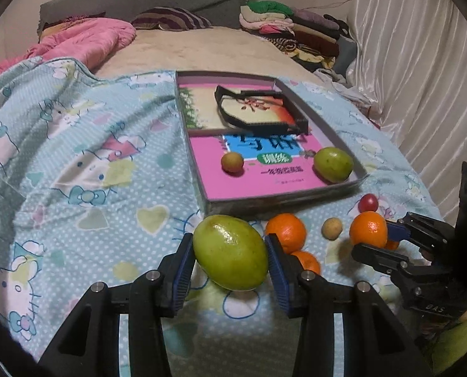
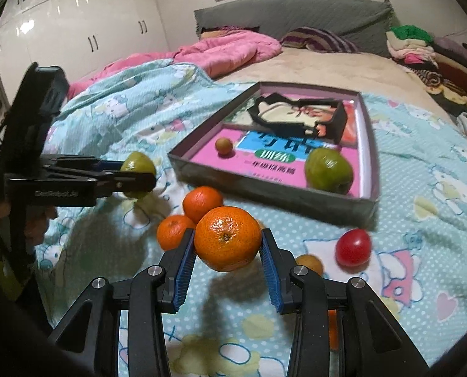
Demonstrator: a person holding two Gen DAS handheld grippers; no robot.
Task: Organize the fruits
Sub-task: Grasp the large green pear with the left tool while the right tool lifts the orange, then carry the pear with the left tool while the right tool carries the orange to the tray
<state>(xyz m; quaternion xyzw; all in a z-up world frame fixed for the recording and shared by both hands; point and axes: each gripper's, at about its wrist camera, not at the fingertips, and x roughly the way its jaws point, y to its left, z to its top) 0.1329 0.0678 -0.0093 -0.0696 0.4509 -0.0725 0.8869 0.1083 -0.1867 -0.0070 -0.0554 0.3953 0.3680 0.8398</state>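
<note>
Left gripper (image 1: 230, 253): clenched on a large green fruit (image 1: 230, 253), pads on its two long sides, lifted clear of the bed's blanket (image 1: 76, 157).
Right gripper (image 2: 228, 243): clenched on an orange mandarin (image 2: 228, 243), held above the blanket, stem dimple facing the camera.
Fruits loose on the blanket: two more mandarins (image 2: 202, 204) touching each other just in front of the tray, a red cherry tomato (image 2: 353, 246), a small tan fruit (image 1: 332, 228).
Tray (image 2: 274, 185): shallow grey-walled box with a pink printed floor; already holds a second green fruit (image 2: 327, 169) and a small brownish fruit (image 2: 224, 146), well apart, plus a black frame (image 2: 299, 119) at the back.
Handling, green fruit: likely firm, smooth and somewhat slippery; best gripped across its middle.
Handling, mandarin: light, soft-skinned, bruises if squeezed; grip at the equator.
Writing: large Chinese characters on the tray floor, not clearly readable; embossed lettering on the left gripper's body, too blurred to spell.
</note>
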